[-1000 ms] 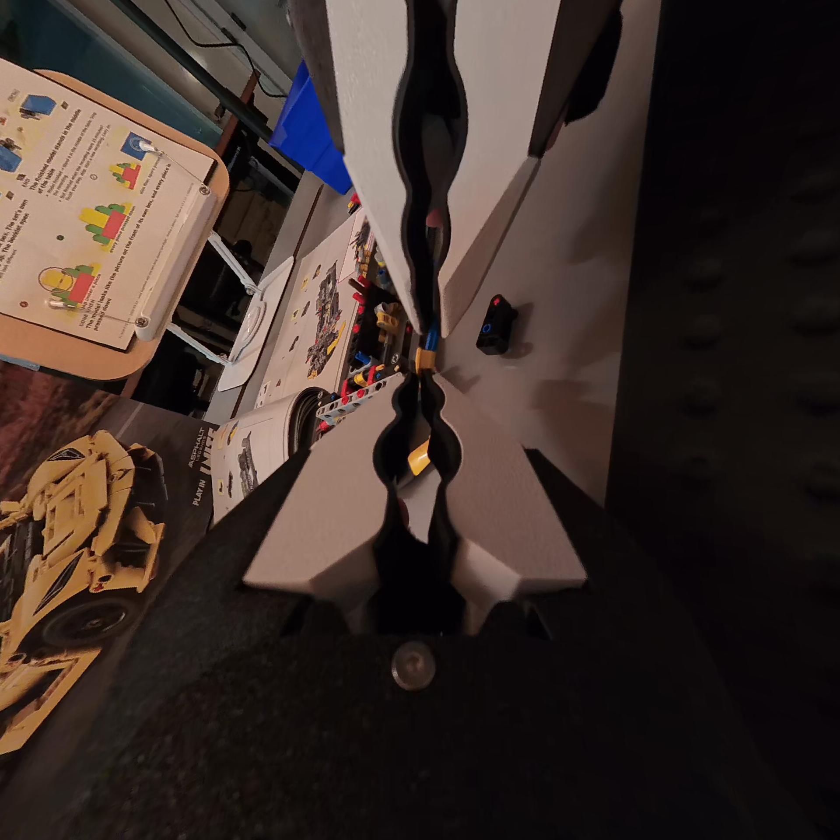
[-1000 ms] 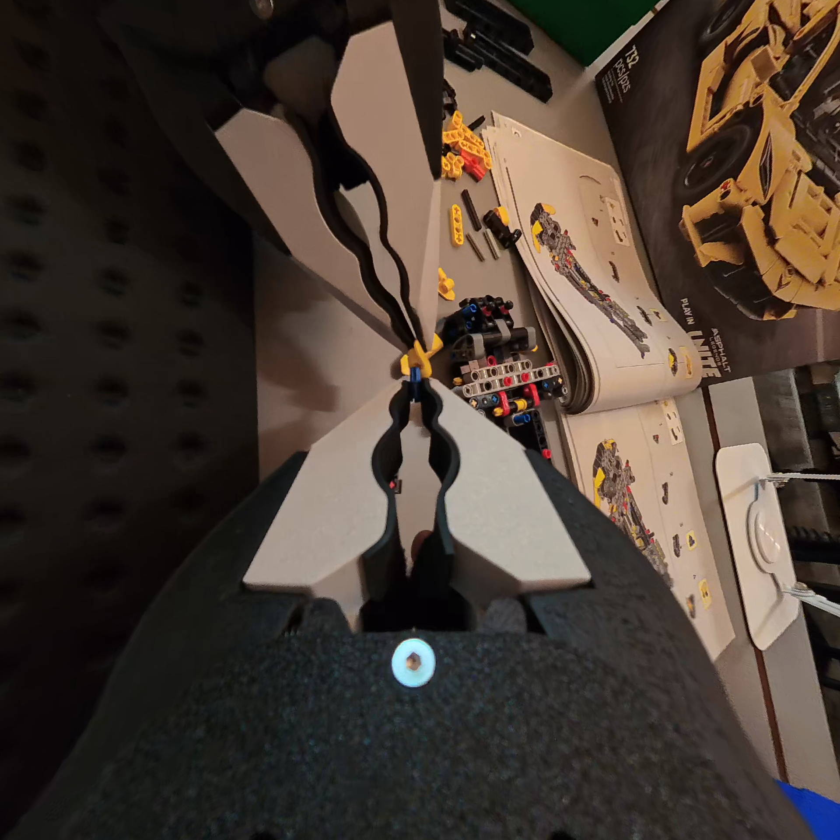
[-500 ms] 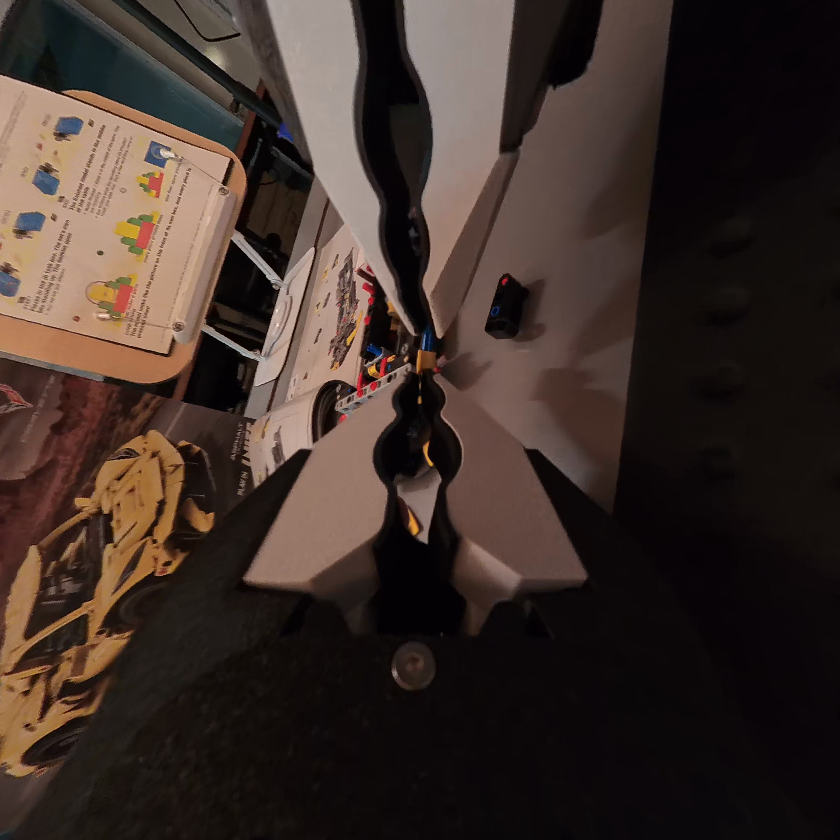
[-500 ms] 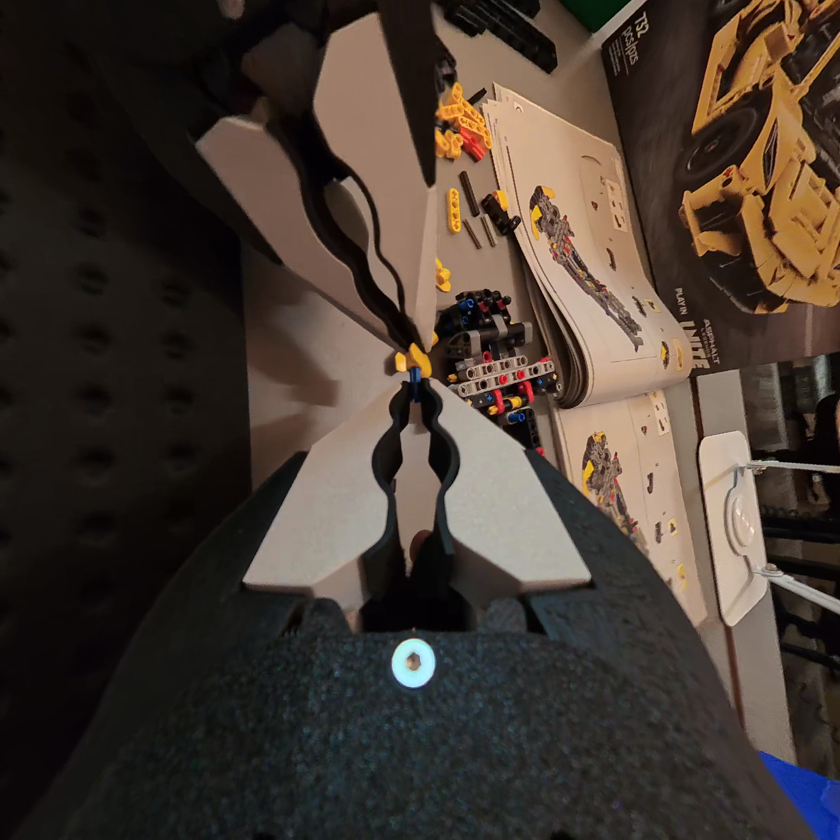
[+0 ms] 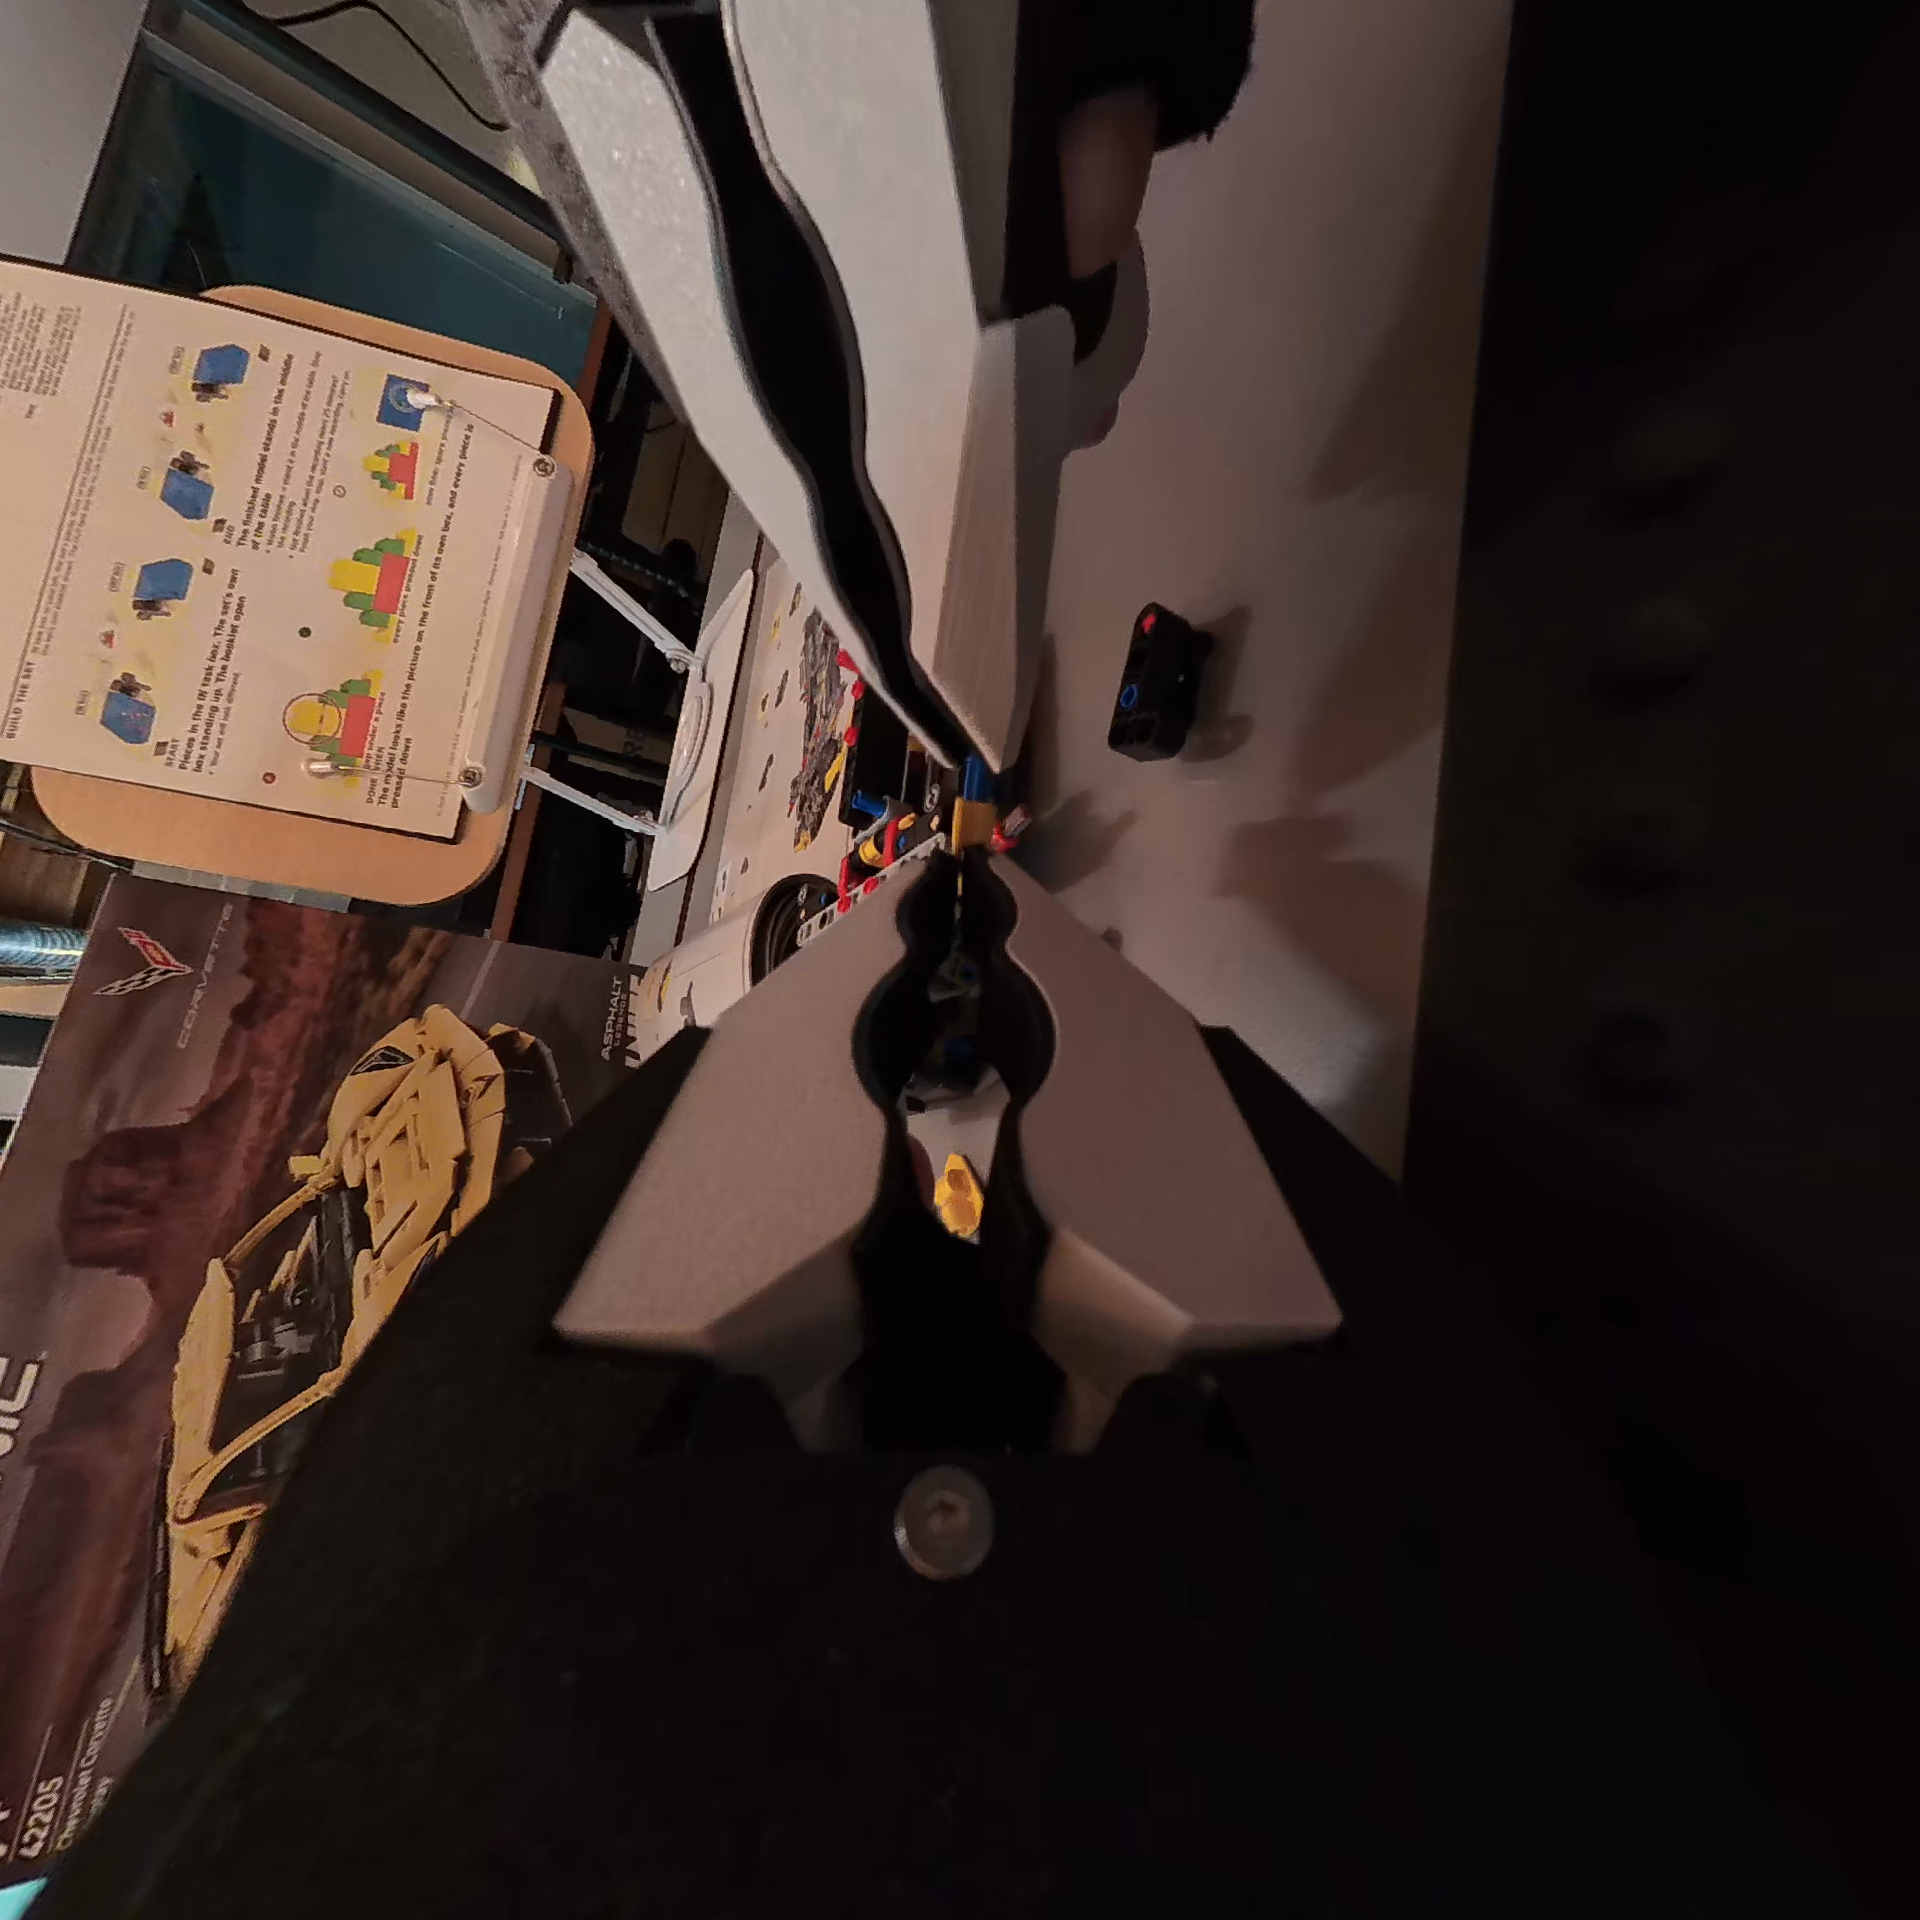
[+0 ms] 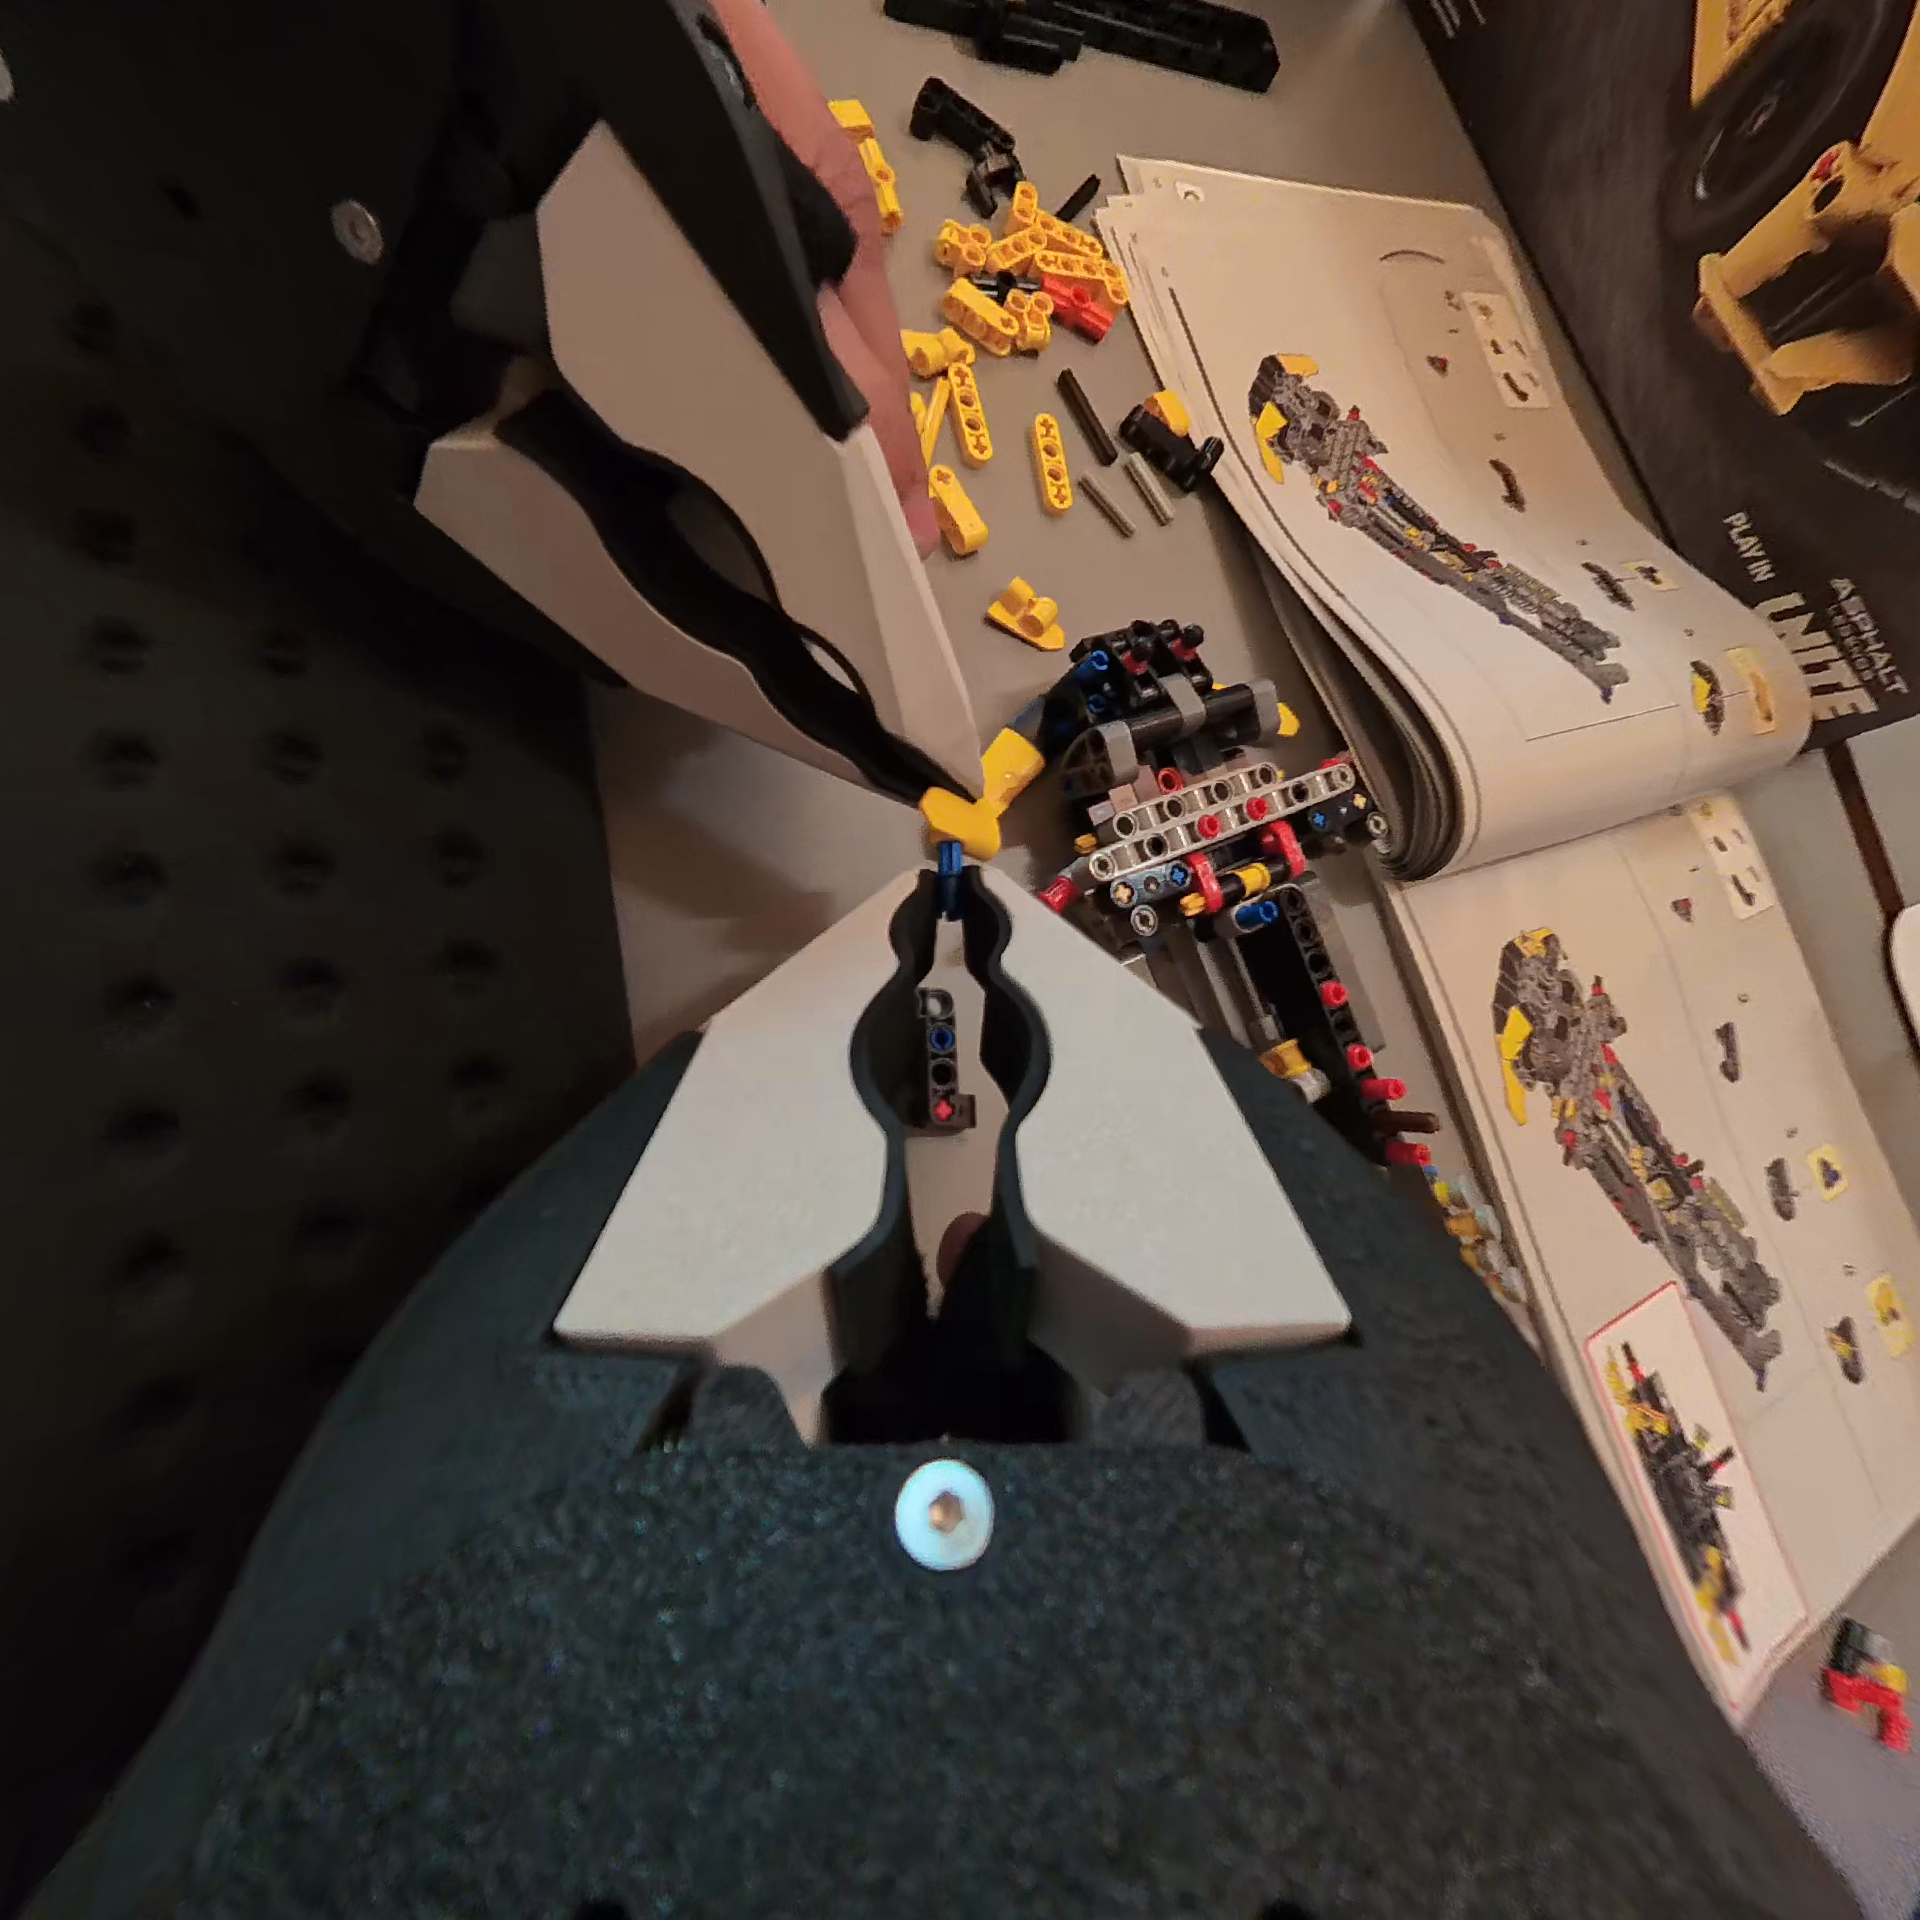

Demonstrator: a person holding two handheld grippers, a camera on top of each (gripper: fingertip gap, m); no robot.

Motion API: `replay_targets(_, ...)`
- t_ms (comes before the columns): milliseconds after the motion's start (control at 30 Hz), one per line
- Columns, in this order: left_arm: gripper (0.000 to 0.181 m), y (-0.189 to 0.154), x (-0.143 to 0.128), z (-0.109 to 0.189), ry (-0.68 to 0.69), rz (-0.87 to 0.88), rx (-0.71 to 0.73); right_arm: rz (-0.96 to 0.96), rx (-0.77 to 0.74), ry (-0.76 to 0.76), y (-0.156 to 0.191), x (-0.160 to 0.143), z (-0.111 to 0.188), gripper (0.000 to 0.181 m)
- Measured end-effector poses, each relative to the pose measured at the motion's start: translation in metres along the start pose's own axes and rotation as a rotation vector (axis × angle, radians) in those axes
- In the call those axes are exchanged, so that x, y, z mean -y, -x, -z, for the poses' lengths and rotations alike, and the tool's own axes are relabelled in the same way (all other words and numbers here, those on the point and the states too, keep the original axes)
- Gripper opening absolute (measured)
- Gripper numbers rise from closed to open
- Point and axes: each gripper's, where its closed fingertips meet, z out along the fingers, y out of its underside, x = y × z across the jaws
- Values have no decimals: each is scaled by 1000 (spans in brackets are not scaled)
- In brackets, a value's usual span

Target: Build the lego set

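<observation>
My right gripper is shut on a small blue pin. My left gripper is shut on a small yellow connector piece. The two grippers meet tip to tip above the table, and the pin's end touches the yellow piece. In the right wrist view the left gripper reaches in from the upper left. In the left wrist view the right gripper comes down from the top with the pin. The partly built grey, black and red chassis lies on the table just right of the tips.
Loose yellow pieces and black beams lie at the back. An open instruction booklet and the set's box lie beside the chassis. A small black piece lies alone. An instruction sheet on a stand stands behind. The grippers are tip to tip, or close to it.
Both grippers have stayed tip to tip with the pin against the yellow piece. The pair has come a little nearer to the chassis, and the left gripper has tilted.
</observation>
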Motion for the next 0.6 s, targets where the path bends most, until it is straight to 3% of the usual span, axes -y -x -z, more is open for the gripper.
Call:
replay_targets(333,0,2,2,1,-14,5,7,-136,103,-81,2,2,1,3)
replay_targets(600,0,2,1,1,8,-48,32,-133,93,-53,2,1,-1,3)
